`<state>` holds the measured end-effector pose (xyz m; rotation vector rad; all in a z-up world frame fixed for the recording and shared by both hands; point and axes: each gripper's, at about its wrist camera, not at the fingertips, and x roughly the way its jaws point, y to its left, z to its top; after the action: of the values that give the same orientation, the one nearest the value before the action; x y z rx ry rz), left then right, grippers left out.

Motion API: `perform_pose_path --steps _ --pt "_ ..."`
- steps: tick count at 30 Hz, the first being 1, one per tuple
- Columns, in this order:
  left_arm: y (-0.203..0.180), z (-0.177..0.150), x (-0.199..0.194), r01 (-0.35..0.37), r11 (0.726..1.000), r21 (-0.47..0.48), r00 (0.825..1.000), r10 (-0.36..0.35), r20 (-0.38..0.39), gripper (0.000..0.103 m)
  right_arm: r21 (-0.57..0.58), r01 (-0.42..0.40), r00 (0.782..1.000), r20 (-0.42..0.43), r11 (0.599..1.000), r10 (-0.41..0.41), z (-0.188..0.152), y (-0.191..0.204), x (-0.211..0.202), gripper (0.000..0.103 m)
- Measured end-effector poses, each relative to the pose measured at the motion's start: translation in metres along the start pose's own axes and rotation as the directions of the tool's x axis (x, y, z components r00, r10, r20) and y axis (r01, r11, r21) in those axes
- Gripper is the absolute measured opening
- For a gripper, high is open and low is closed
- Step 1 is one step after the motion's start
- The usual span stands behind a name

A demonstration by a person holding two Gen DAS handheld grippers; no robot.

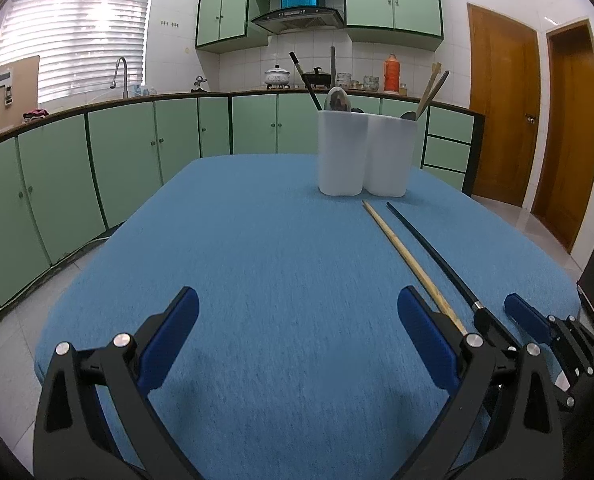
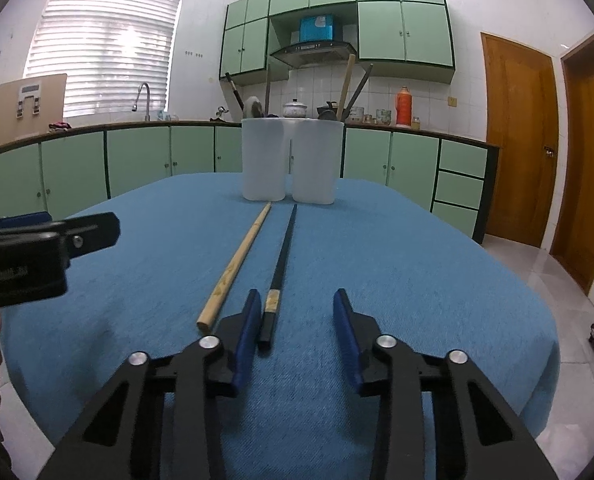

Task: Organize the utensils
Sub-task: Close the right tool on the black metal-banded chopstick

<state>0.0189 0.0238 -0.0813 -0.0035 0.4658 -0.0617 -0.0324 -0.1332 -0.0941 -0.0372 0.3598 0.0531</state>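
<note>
My left gripper (image 1: 297,344) is wide open and holds nothing. My right gripper (image 2: 297,328) is open too — the black chopstick (image 2: 283,256) lies between its fingers, low in the middle, beside the wooden chopstick (image 2: 237,264). Both point up at two white cups (image 2: 293,160) on the blue table (image 2: 417,280).

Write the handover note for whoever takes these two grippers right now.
Left gripper: open, empty, above the blue tablecloth.
Right gripper: open, empty, low over the near end of the black chopstick, which lies between its fingers, close to the left one.
Wooden chopstick: flat on the cloth just left of the black one, both pointing toward the two white holders at the far side.
Done: the holders already contain a spoon, chopsticks and other utensils.
Left: pick up both loose chopsticks and put them in a holder; which one goes where can't be told from here.
</note>
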Motion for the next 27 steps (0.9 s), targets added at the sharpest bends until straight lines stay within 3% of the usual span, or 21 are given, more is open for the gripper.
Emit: perform_pose_path --steps 15,27 --pt "-0.006 -0.008 -0.006 0.007 1.000 0.003 1.000 -0.007 0.005 0.097 -0.006 -0.029 1.000 -0.009 1.000 0.029 -0.004 0.003 -0.006 0.015" --pt "-0.013 -0.006 -0.015 0.011 1.000 0.011 1.000 -0.012 0.012 0.097 -0.019 -0.033 0.999 -0.015 0.999 0.033 -0.005 0.007 -0.003 0.008"
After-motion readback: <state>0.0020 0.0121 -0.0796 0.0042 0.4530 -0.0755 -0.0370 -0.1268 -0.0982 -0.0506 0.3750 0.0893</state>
